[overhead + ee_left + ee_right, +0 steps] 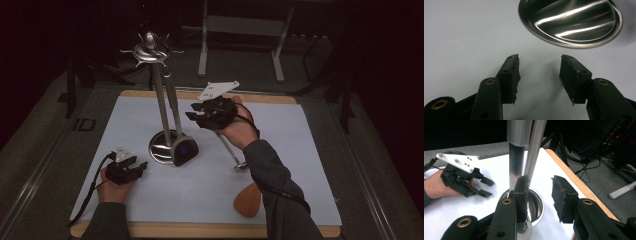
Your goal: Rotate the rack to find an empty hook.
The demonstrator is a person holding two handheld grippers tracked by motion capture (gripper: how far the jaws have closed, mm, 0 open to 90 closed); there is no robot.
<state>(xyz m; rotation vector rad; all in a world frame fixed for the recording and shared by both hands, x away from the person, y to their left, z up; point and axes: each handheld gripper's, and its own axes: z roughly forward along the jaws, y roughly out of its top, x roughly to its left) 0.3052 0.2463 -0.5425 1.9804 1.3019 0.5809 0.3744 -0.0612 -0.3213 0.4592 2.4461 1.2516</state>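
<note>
Tipping is the biggest risk we see: the tall steel stand [161, 95] rises from its round base [571, 22] left of centre on the white mat [280, 150], and a sideways shove high on its pole [517, 150] could rock it over. The hanging utensil [173, 107] leans along that pole, its black head [184, 151] down by the base and its thin handle [535, 147] just beside the pole. If we close carelessly, we may pinch pole and handle together, or knock the handle so that it swings or slips off its hook at the top. Our right gripper [192, 111] hovers mid-frame with its jaws apart and holding nothing [540, 182]. Our left gripper [140, 162] rests at lower left, jaws wide and empty [539, 58], too far from the base to steady it. Our right sleeve could also nudge the steel spoon [232, 152] lying beneath it
</note>
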